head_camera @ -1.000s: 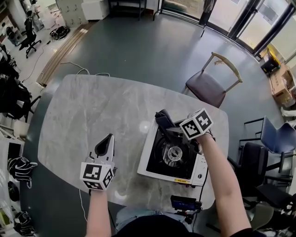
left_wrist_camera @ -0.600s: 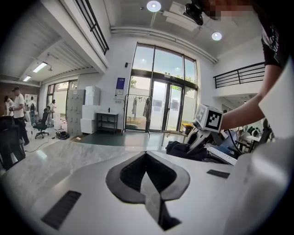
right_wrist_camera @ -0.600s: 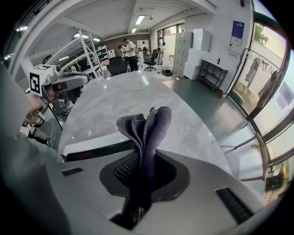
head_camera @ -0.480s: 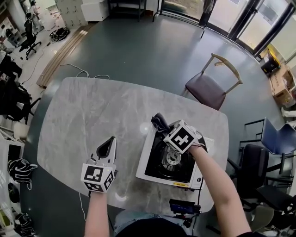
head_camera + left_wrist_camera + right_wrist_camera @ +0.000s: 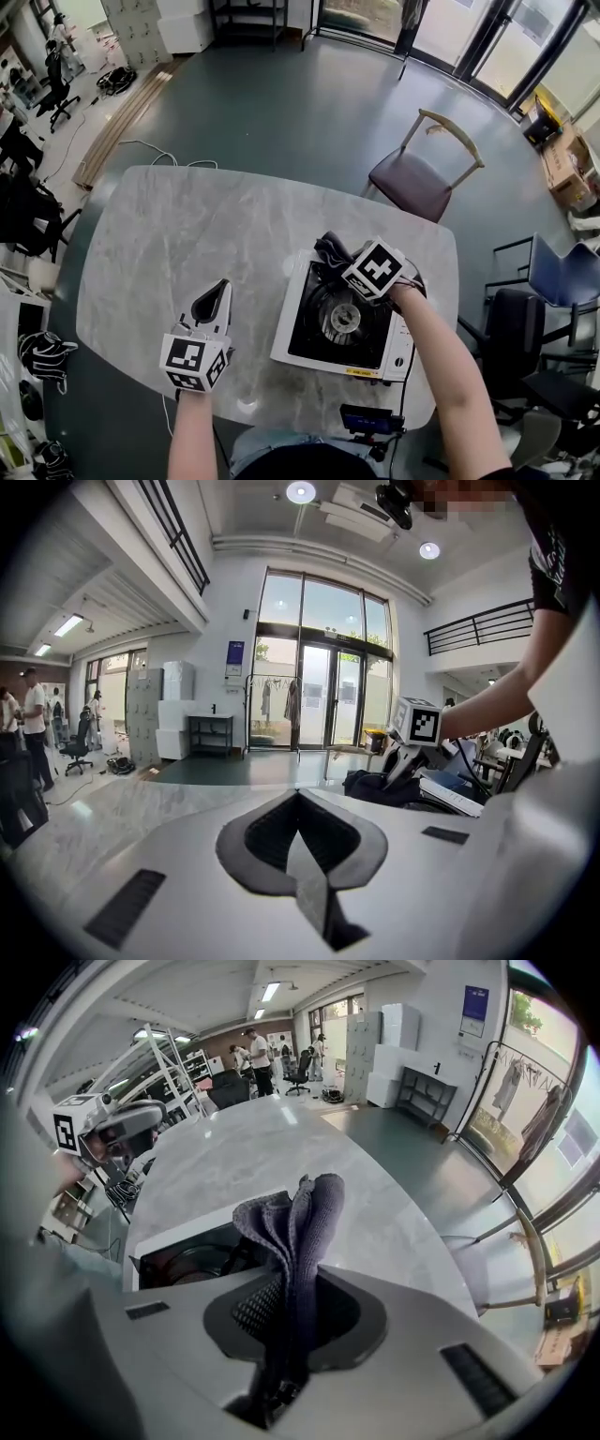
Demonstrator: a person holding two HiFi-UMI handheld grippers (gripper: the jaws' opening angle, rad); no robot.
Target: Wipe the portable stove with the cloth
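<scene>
Seen from overhead, a person stands at a grey marble table (image 5: 187,234) with a gripper in each hand. A white portable stove (image 5: 292,328) with a black top and a round burner sits on the table near the person, towards the right. The right gripper (image 5: 343,259) is closed on a dark grey cloth (image 5: 328,249), which bunches at the stove's far left corner. It may be touching the rim, but this view cannot settle that. From that corner nearly all of the stove top lies back towards the person and a little to the right, so the wipe will probably be a pull homeward across the burner. The right hand is the one at the stove. The left gripper (image 5: 214,298) hovers over bare table to the stove's left, near it but not touching, with its jaws pressed together and nothing between them. The right gripper view shows what the overhead view hides: the cloth (image 5: 292,1227) is pinched deep between the jaws of the right gripper (image 5: 295,1321), folded and standing up out of them, with the stove (image 5: 187,1251) just behind and to the left. The left gripper view looks across the table from low down. It confirms the left gripper (image 5: 300,836) is closed and empty, and shows the cloth (image 5: 375,787) as a dark heap off to the right. A chair (image 5: 422,178) stands beyond the table.
</scene>
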